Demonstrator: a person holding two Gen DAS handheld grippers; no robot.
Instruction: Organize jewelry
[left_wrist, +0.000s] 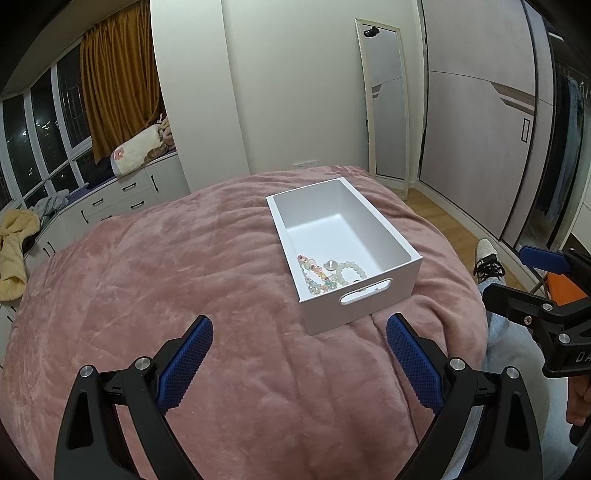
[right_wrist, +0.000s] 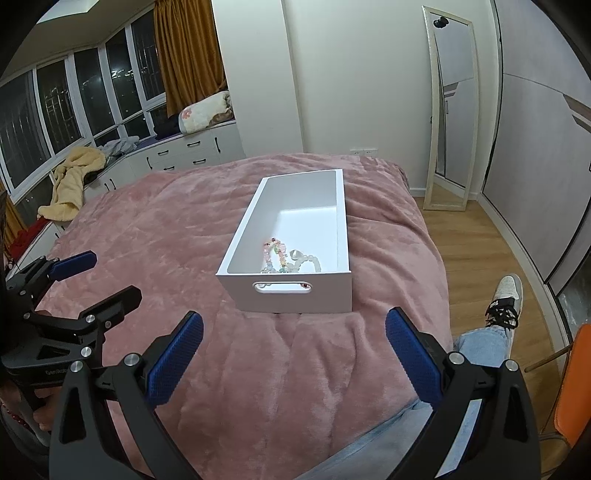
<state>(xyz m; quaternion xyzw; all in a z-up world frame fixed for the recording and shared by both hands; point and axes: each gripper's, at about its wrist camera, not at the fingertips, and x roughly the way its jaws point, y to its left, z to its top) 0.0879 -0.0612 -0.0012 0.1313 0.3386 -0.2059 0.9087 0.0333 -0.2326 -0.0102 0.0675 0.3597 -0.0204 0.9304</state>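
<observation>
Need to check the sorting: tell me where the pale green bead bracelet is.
The pale green bead bracelet lies inside the white box on the pink blanket, at the handle end, right of the multicoloured bead strand.

On the black body of the right tool (left_wrist: 546, 280), seen from the left wrist, pale letters "DA" run off the edge. On the grey-black body of the left tool (right_wrist: 92, 273), "GenRob" shows, partly cut off. White lettering on the black strap of the pale sneaker (right_wrist: 506, 299) is too small to read.

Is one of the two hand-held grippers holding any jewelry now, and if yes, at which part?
Nothing is held. The left hand-held gripper and the right hand-held gripper are both open and empty above the pink blanket. The bead bracelets lie inside the white box.
</observation>
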